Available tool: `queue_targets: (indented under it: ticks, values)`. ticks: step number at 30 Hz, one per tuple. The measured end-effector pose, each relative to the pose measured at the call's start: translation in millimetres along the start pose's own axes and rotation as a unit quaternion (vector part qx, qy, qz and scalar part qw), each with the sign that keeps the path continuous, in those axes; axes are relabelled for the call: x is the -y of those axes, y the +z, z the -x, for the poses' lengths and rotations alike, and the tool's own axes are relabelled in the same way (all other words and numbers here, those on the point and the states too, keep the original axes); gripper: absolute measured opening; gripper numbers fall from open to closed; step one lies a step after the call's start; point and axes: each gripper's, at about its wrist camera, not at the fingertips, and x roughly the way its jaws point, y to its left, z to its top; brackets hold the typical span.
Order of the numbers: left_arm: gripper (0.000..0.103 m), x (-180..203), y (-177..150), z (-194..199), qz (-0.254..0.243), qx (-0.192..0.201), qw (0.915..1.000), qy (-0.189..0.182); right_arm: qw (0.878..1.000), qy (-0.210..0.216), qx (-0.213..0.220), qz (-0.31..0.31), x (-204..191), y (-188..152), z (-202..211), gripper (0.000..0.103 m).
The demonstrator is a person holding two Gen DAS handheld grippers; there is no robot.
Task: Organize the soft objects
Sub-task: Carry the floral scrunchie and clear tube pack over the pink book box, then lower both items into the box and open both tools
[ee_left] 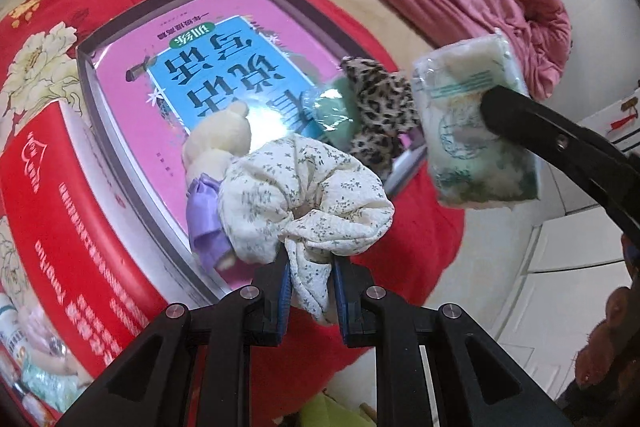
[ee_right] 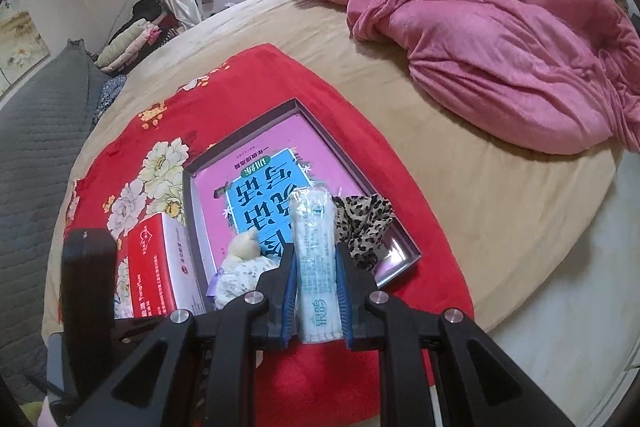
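Note:
My left gripper (ee_left: 310, 263) is shut on a cream floral scrunchie (ee_left: 308, 195) and holds it over the near edge of a shallow grey box (ee_left: 160, 227) with a pink and blue book inside. A small cream plush bear (ee_left: 218, 147) with a purple ribbon, a leopard-print scrunchie (ee_left: 380, 119) and a green wrapped item (ee_left: 334, 113) lie in the box. My right gripper (ee_right: 316, 259) is shut on a clear pack of cotton swabs (ee_right: 316, 267) above the box (ee_right: 400, 247). The pack also shows in the left wrist view (ee_left: 472, 123). The leopard scrunchie (ee_right: 362, 223) and the bear (ee_right: 242, 247) show beside it.
The box sits on a red floral cloth (ee_right: 280, 75) spread over a tan bed (ee_right: 460, 155). A red and white carton (ee_right: 160, 267) stands left of the box. A crumpled pink quilt (ee_right: 500, 27) fills the far right. Clothes pile by the window.

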Motion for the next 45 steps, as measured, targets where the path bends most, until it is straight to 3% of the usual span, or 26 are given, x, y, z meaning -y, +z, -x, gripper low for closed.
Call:
queue_targets:
  ticks: [15, 25, 38, 45]
  values:
    - [0.019, -25.5, 32.2, -17.2, 0.019, -0.006, 0.9997, 0.014, 1.000, 0.008, -0.029, 0.008, -8.9, -1.8, -30.6, 0.019]
    - [0.019, -37.0, 23.4, 2.9, 0.017, 0.010, 0.9998, 0.008, 0.997, 0.020, -0.066, 0.032, -14.4, -17.2, -57.4, 0.019]
    - [0.019, -39.5, 23.2, 5.0, 0.021, 0.010, 0.9997, 0.007, 0.996, 0.035, -0.071, 0.032, -17.0, -22.6, -79.5, 0.019]
    - [0.019, -38.7, 23.2, 5.1, 0.021, 0.010, 0.9997, 0.009, 0.996, 0.016, -0.068, 0.055, -23.4, -22.4, -73.0, 0.021]
